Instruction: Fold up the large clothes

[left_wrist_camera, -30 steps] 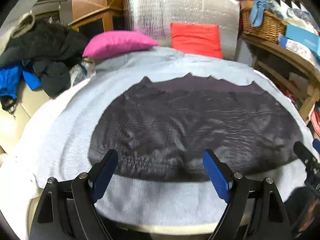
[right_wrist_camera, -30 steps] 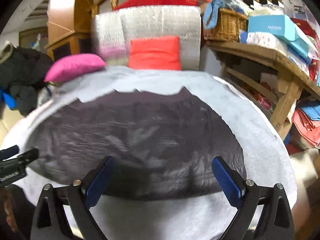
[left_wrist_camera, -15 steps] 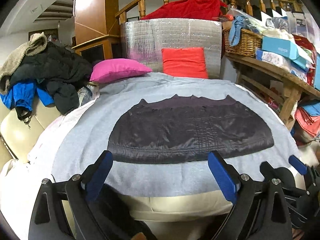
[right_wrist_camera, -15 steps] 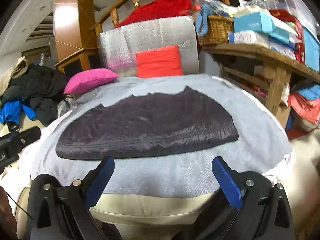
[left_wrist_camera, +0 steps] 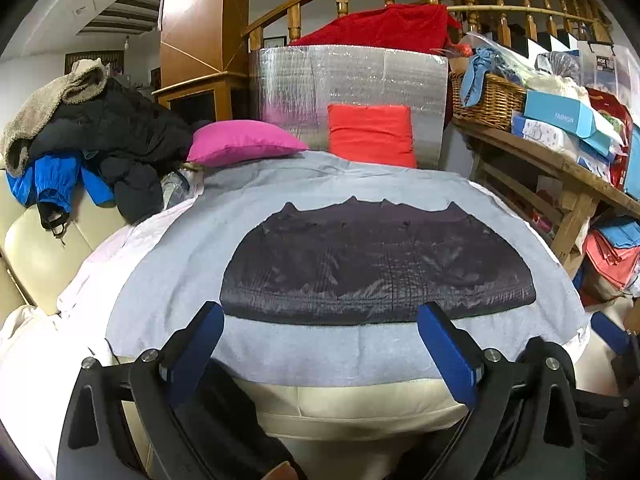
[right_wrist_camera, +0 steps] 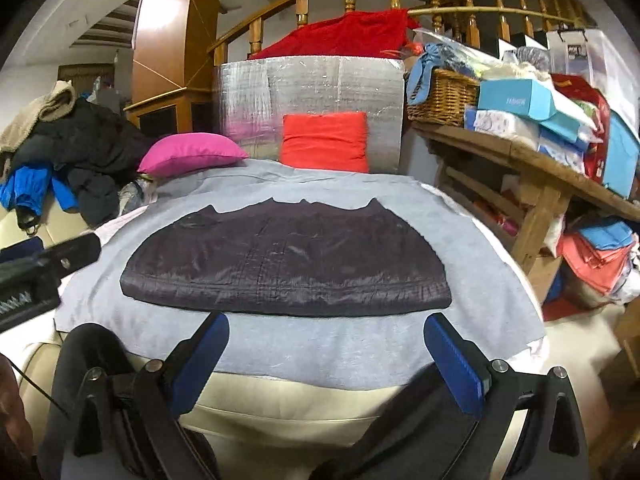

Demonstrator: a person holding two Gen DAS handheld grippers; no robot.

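Observation:
A dark quilted garment (left_wrist_camera: 376, 268) (right_wrist_camera: 288, 264) lies folded flat in a wide band on a grey cloth (left_wrist_camera: 168, 280) (right_wrist_camera: 320, 344) spread over a cream cushion. My left gripper (left_wrist_camera: 320, 314) hovers at the cloth's near edge, short of the garment; its jaws are opening and nothing is between them. My right gripper (right_wrist_camera: 326, 322) hangs just as far back, open and empty. Each view catches the other gripper at its side edge. Neither gripper touches the garment.
A pink pillow (left_wrist_camera: 240, 142) and a red cushion (left_wrist_camera: 370, 134) lean at the far end before a silver foil panel (left_wrist_camera: 348, 88). Piled coats (left_wrist_camera: 92, 148) sit left. A wooden shelf (left_wrist_camera: 560, 160) with a basket and boxes stands right.
Both grippers have drawn back from over the garment to the cloth's near edge and risen a little. The left jaws have spread slightly wider. The garment lies still.

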